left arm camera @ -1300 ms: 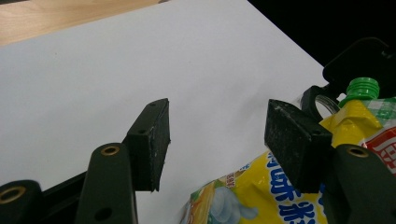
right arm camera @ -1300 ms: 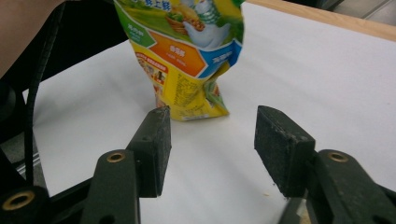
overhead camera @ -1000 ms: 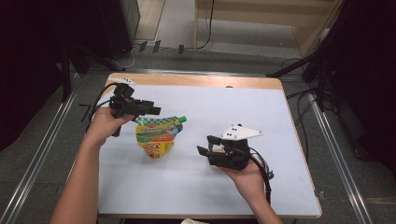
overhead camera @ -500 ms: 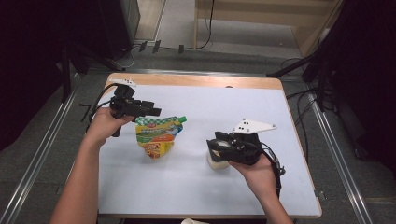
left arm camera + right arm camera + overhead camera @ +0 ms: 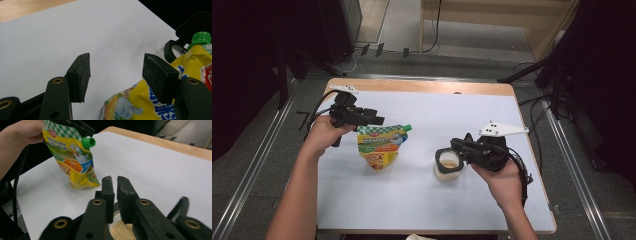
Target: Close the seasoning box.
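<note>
A yellow pouch with a green cap and a green checked top stands tilted on the white table sheet. My left gripper is open at the pouch's top edge. In the left gripper view the pouch lies beside and under the right-hand jaw, and the gap of the left gripper is empty. My right gripper is shut on the rim of a small open jar. The jar holds tan powder, and its black hinged lid hangs open.
A wooden table edge runs along the far side. Metal rails flank the table left and right, with cables on the floor behind. A small white object peeks in at the near edge.
My right gripper has shifted right and turned, so the open jar it holds now shows in front of it. The left gripper and the pouch have stayed put.
</note>
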`<state>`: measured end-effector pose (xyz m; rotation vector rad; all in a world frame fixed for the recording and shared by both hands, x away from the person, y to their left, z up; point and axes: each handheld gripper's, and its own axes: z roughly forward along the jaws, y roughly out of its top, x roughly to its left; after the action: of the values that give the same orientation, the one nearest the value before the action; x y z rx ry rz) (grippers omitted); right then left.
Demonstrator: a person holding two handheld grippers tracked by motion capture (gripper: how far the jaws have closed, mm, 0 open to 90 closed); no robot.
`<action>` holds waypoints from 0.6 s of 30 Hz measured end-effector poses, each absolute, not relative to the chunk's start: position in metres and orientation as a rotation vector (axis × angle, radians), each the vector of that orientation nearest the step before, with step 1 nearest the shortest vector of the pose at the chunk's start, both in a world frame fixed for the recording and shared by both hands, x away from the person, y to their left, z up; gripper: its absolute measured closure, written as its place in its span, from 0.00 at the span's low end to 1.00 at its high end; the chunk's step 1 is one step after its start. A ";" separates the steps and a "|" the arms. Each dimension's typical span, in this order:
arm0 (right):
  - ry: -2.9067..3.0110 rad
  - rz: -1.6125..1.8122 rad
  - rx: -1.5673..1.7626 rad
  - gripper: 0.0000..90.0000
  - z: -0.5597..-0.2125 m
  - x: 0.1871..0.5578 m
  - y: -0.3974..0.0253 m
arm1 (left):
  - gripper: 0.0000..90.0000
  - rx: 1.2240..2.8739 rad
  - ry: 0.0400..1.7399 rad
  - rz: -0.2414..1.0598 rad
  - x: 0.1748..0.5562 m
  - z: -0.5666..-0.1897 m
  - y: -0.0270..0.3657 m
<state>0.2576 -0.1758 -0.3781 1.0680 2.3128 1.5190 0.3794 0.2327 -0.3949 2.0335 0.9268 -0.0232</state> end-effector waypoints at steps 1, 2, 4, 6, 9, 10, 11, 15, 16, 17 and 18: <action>2.310 1.510 1.070 1.00 -0.377 0.258 -0.178 | 0.45 2.034 0.925 -0.023 0.379 -0.395 0.233; 2.308 1.506 1.071 1.00 -0.376 0.258 -0.180 | 0.45 2.033 0.925 -0.022 0.379 -0.395 0.233; 2.298 1.506 1.089 1.00 -0.375 0.260 -0.185 | 0.45 2.033 0.925 -0.025 0.379 -0.395 0.232; 2.289 1.505 1.109 1.00 -0.373 0.261 -0.190 | 0.45 2.034 0.925 -0.029 0.379 -0.396 0.231; 2.264 1.501 1.132 1.00 -0.371 0.262 -0.198 | 0.45 2.041 0.909 -0.028 0.378 -0.395 0.230; 2.252 1.502 1.136 1.00 -0.370 0.262 -0.201 | 0.45 2.041 0.905 -0.030 0.378 -0.395 0.230; 2.243 1.502 1.147 1.00 -0.370 0.263 -0.205 | 0.45 2.040 0.906 -0.031 0.378 -0.395 0.230; 2.211 1.501 1.175 1.00 -0.367 0.264 -0.216 | 0.45 2.040 0.907 -0.028 0.378 -0.396 0.229; 2.206 1.498 1.180 1.00 -0.368 0.265 -0.219 | 0.45 2.039 0.906 -0.027 0.378 -0.396 0.229; 2.203 1.488 1.187 1.00 -0.369 0.265 -0.220 | 0.45 2.039 0.908 -0.028 0.378 -0.396 0.230; 2.202 1.483 1.193 1.00 -0.370 0.266 -0.221 | 0.45 2.040 0.908 -0.026 0.378 -0.396 0.230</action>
<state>0.2664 -0.2212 -0.3699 1.1928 2.2017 1.4828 0.3781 0.2298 -0.3962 2.0397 0.9079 -0.0263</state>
